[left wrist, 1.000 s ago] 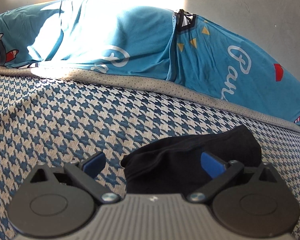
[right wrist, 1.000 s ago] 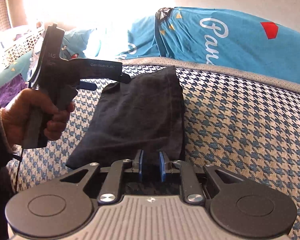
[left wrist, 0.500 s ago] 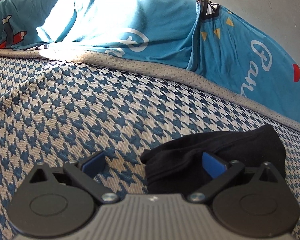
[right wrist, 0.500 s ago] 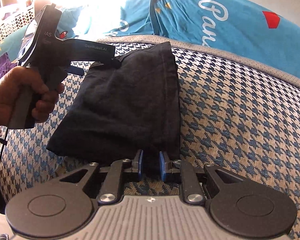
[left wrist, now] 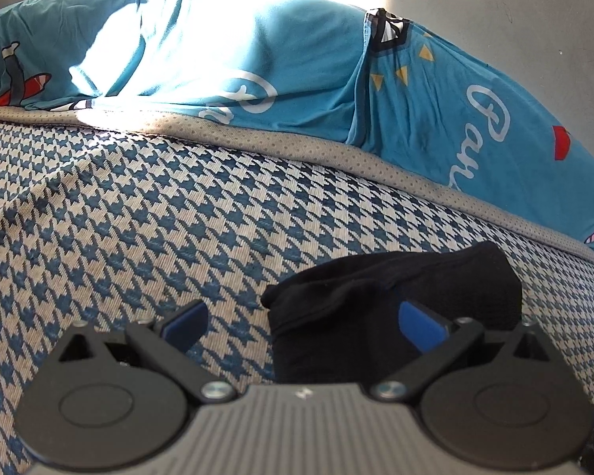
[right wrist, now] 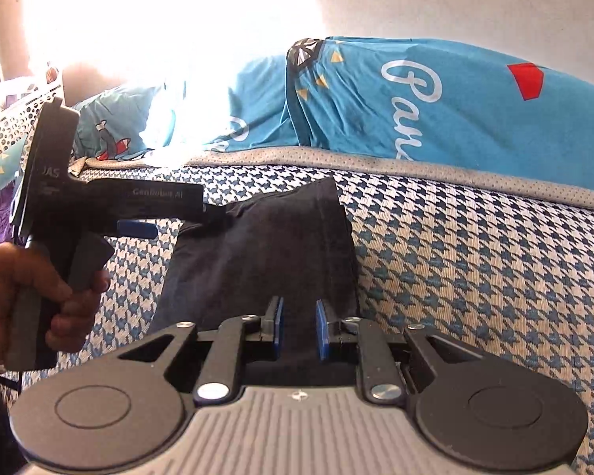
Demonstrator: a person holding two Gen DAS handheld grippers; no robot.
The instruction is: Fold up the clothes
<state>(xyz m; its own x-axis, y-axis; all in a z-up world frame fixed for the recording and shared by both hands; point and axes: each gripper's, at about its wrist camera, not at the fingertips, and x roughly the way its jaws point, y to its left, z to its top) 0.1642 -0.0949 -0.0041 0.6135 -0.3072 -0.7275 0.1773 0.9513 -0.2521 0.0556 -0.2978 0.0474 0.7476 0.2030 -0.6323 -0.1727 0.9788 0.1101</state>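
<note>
- A folded black garment (right wrist: 265, 261) lies on the bed's blue-and-white houndstooth cover (right wrist: 475, 269)
- The right gripper (right wrist: 297, 330) has its blue pads set narrow, pinching the garment's near edge
- The left gripper (left wrist: 301, 322), held by a hand (right wrist: 31, 297), stands wide over the garment's far corner, gripping nothing
- Teal printed pillows (left wrist: 257, 67) line the wall behind

Blown-out backlight, fisheye-warped edges
</note>
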